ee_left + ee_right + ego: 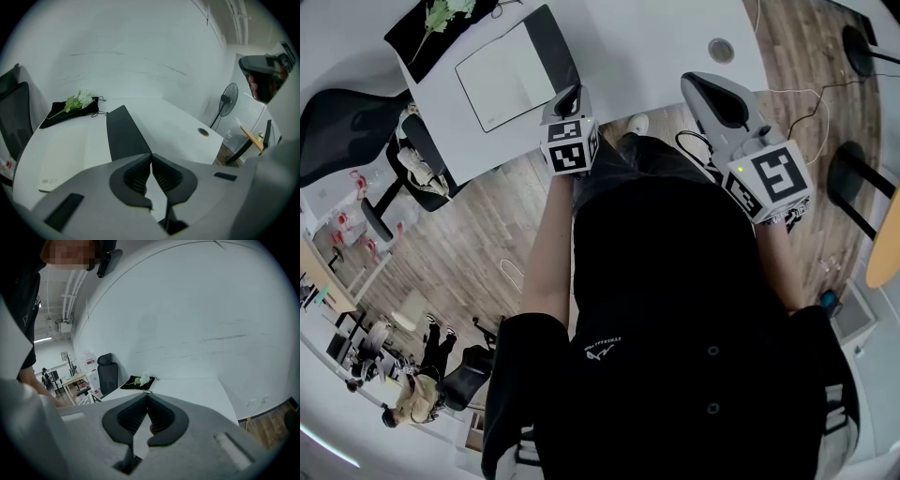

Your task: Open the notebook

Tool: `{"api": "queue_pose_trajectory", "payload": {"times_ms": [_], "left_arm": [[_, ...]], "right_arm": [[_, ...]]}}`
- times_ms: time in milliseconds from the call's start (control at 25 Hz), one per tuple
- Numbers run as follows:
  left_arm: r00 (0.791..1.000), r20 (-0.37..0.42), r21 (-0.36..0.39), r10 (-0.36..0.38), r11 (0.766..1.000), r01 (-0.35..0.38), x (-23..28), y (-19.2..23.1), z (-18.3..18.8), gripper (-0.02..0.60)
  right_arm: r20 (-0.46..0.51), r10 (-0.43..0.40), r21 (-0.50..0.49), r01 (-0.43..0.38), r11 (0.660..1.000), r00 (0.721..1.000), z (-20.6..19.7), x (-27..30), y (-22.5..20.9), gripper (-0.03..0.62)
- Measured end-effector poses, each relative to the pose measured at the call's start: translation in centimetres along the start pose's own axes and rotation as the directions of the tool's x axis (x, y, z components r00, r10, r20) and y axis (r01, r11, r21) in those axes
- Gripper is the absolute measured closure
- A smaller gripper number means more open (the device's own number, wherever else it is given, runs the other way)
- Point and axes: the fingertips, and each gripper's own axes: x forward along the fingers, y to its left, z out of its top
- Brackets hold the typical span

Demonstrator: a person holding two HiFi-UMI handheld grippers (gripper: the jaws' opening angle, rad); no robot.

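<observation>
Nearest, we hold left claw (151, 161) and right claw (146, 403), each pinched shut and empty, near the white surface's (661, 42) edge, seemingly poised to approach the closed notebook (508, 77) lying flat ahead of the left claw.

We held our left gripper (570, 97) out ahead on a bare left forearm (547, 248), its jaws pressed together with nothing between them. Our right gripper (703, 86) sat level with it and well apart, pointing forward too, jaws likewise closed and empty.
</observation>
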Motion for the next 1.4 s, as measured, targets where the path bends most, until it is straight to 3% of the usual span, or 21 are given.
{"api": "queue_pose_trajectory", "payload": {"times_ms": [600, 1400], "left_arm": [[0.996, -0.084, 0.027, -0.023, 0.999, 0.026, 3.0, -0.6, -1.7, 0.568], [0.987, -0.158, 0.003, -0.038, 0.999, 0.039, 5.2, -0.7, -3.3, 0.568]], "right_arm": [[-0.017, -0.007, 0.023, 0.008, 1.0, 1.0, -0.7, 0.6, -1.0, 0.592], [-0.033, -0.007, 0.031, 0.008, 0.999, 0.999, -1.2, 0.9, -1.7, 0.592]]}}
